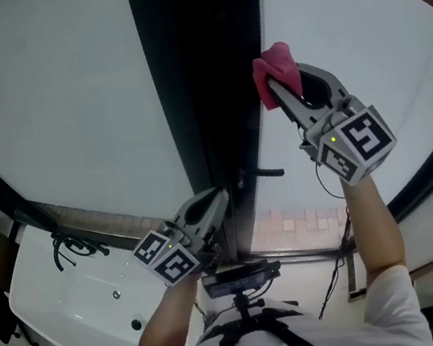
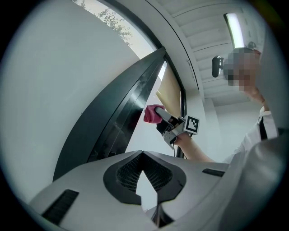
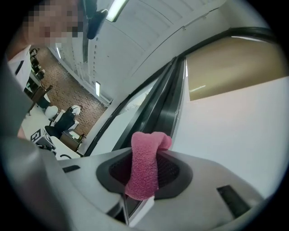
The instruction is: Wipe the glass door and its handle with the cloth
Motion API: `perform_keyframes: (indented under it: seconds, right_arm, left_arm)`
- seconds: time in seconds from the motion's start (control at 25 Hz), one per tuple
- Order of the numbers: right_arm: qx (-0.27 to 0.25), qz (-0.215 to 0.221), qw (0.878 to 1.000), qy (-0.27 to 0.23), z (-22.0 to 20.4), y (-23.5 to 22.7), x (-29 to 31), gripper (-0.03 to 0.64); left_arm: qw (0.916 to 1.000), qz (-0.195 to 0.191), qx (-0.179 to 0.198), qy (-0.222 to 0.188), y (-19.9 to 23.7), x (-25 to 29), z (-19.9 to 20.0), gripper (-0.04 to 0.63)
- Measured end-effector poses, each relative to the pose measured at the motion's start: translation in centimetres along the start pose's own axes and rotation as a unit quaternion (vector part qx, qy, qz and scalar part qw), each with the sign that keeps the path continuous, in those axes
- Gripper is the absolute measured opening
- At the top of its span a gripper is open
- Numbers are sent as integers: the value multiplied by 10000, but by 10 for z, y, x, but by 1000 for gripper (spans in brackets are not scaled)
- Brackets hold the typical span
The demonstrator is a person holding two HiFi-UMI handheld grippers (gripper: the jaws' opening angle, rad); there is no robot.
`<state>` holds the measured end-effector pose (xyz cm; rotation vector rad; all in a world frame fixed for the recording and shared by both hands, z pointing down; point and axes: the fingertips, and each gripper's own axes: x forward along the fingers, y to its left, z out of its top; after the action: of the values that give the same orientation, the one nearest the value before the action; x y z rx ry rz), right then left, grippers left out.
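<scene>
Clamping the pink cloth [image 1: 273,65] between its jaws, the right gripper [image 1: 286,88] holds it at the edge of the glass door [image 1: 360,48], just beside the dark frame [image 1: 211,87] (a fold sticks out past the jaw tips). The left gripper [image 1: 211,203] sits lower by the frame, jaws together on nothing.

Holds right gripper [image 1: 286,78] high, right forearm [image 1: 371,221] stretched up from the shoulder, jaws clamped on the cloth [image 1: 274,65] with a fold bunched past the tips. Holds left gripper [image 1: 212,204] lower and nearer the torso, left forearm [image 1: 170,318] bent in, jaws angled upward, the 2 tips pressed together with nothing between.
</scene>
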<state>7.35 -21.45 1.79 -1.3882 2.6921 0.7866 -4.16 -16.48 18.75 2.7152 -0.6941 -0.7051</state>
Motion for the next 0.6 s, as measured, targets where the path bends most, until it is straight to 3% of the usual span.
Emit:
perform_keyframes:
  seconds: [0.24, 0.44, 0.6]
  right_arm:
    - [-621, 39, 9979, -156, 27, -8, 23, 114]
    - [-1496, -121, 9882, -299, 46, -10, 29, 112]
    - [-1796, -251, 9822, -495, 65, -16, 39, 112]
  left_arm:
    - [9998, -64, 160, -30, -2, 9, 14, -12]
    - [9996, -82, 254, -50, -3, 10, 16, -12]
    - [9997, -19, 248, -54, 1, 9, 19, -12]
